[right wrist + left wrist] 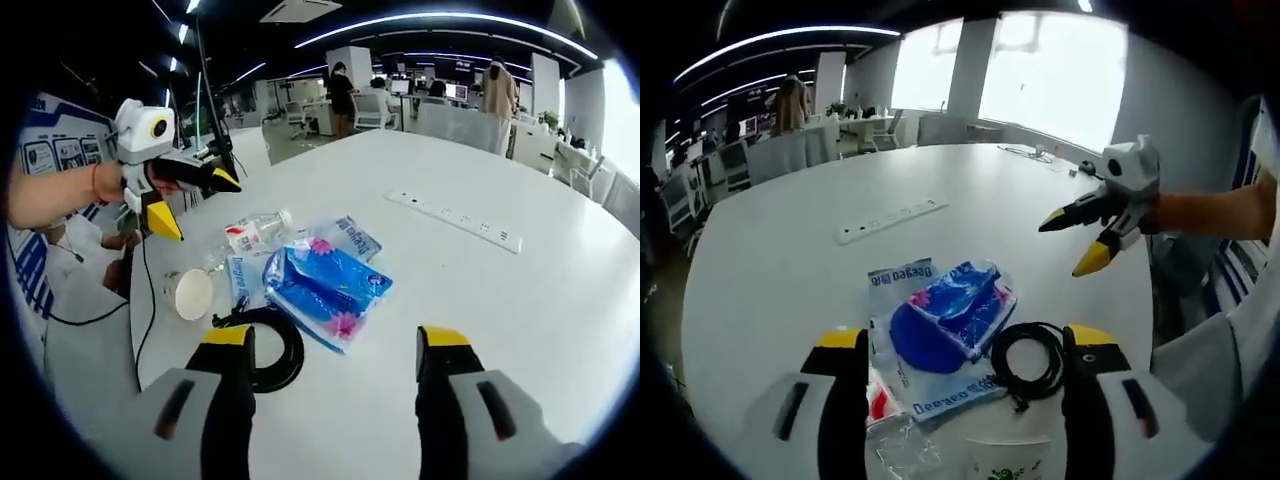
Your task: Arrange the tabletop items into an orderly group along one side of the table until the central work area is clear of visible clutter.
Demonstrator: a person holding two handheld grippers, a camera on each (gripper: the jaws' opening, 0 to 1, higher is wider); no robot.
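The blue packet (958,300) lies on a larger clear pouch with blue printing (930,350), directly ahead of the left gripper (965,355) and between the lines of its two jaws. A coiled black cable (1030,358) rests just inside that gripper's right jaw, touching the pouch edge; a clear plastic bottle (252,232) and a paper cup (190,293) lie beside the pile on its far side as seen from the right gripper (335,350). A white power strip (890,220) sits well beyond the cluster, toward the middle of the round white table (770,270). Both grippers stand wide open and hold nothing; the right one hovers above the table, apart from the items. Risk assessment: the pile is stacked and slippery, so closing on the top packet may drag the pouch and scatter the cable. The bottle lies on its side and is likely to roll if nudged. The cable coil may unwind if gripped by a single loop.
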